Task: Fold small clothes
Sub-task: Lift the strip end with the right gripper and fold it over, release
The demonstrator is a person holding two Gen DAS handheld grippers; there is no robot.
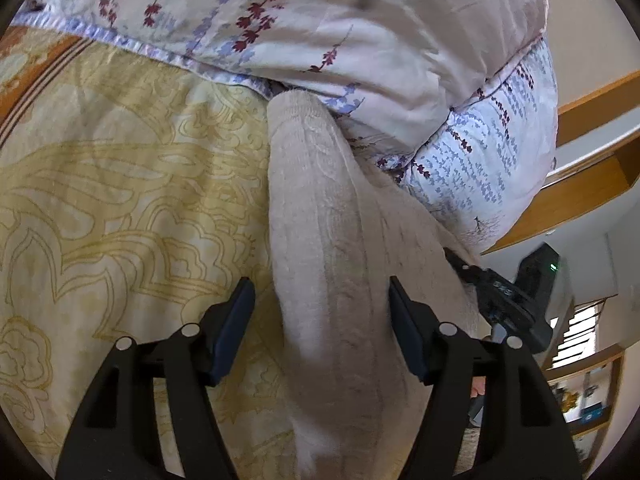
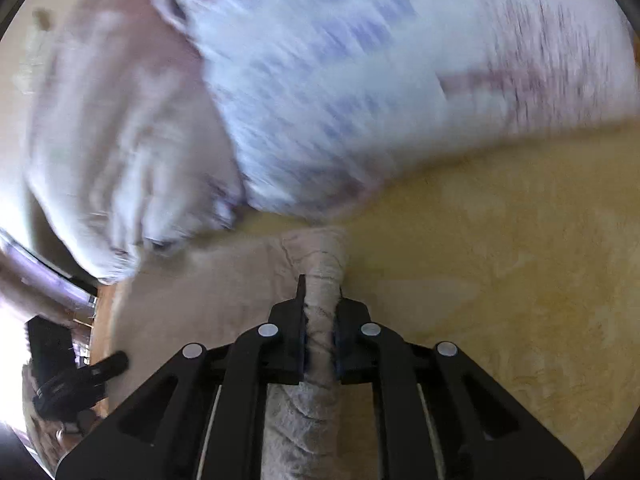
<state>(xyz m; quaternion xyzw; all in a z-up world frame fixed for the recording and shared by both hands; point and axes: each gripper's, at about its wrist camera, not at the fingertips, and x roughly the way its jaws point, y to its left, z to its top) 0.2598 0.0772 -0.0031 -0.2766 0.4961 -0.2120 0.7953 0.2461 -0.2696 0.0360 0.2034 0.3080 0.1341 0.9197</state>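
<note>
Beige cloth (image 1: 320, 240) on yellow patterned bedspread (image 1: 120, 180), beside floral quilt (image 1: 360, 40).

Right wrist view: floral quilt (image 2: 360, 80) smeared by motion blur, print unreadable. Beige cloth (image 2: 320, 320) runs off bottom edge; far end tucked under quilt.

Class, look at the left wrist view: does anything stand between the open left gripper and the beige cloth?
Nothing visible does. The left gripper is open, and the beige cloth already runs between its fingers, over the yellow bedspread.
</note>
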